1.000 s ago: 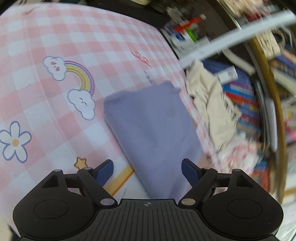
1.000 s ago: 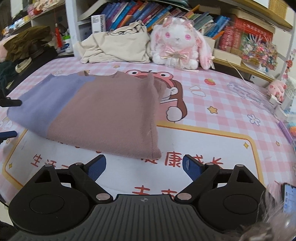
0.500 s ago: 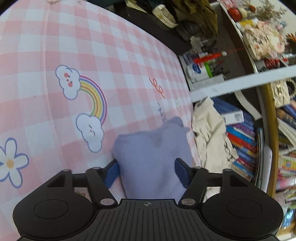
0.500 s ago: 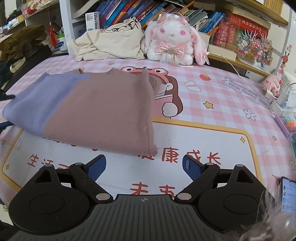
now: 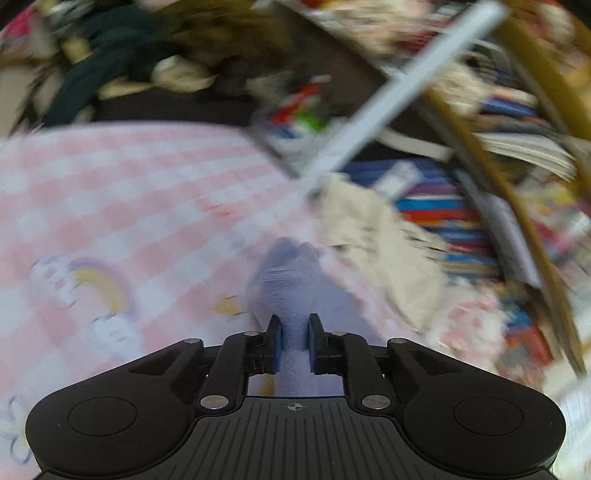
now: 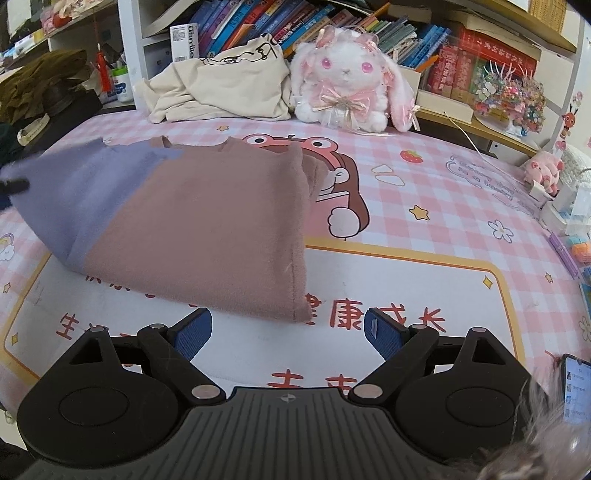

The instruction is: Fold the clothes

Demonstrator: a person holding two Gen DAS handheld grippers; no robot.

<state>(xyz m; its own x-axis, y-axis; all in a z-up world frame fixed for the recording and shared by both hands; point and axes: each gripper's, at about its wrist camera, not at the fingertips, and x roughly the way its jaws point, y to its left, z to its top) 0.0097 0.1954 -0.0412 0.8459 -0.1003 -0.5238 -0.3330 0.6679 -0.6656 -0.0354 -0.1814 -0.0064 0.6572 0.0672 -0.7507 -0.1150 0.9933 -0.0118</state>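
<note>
A folded sweater (image 6: 192,229), dusty pink with a lilac end, lies on the pink checked table cover (image 6: 424,266). In the blurred left wrist view my left gripper (image 5: 294,341) is closing, its blue pads pressing on a bunched fold of the lilac end (image 5: 288,280), which is lifted off the cover. In the right wrist view that lilac end (image 6: 74,188) is raised at the left, with a black finger of the left gripper (image 6: 14,185) at the frame edge. My right gripper (image 6: 288,332) stands open just in front of the sweater's near right corner, holding nothing.
A cream garment (image 6: 221,88) and a pink plush rabbit (image 6: 347,92) sit at the back against shelves of books (image 6: 280,22). Dark clothes (image 6: 40,85) lie at the far left. A phone (image 6: 576,387) lies at the near right, small toys (image 6: 543,173) at the right edge.
The left gripper's jaws have closed from wide apart onto the lilac end of the sweater and lifted it, the view tilting up. The right gripper has stayed still and open.
</note>
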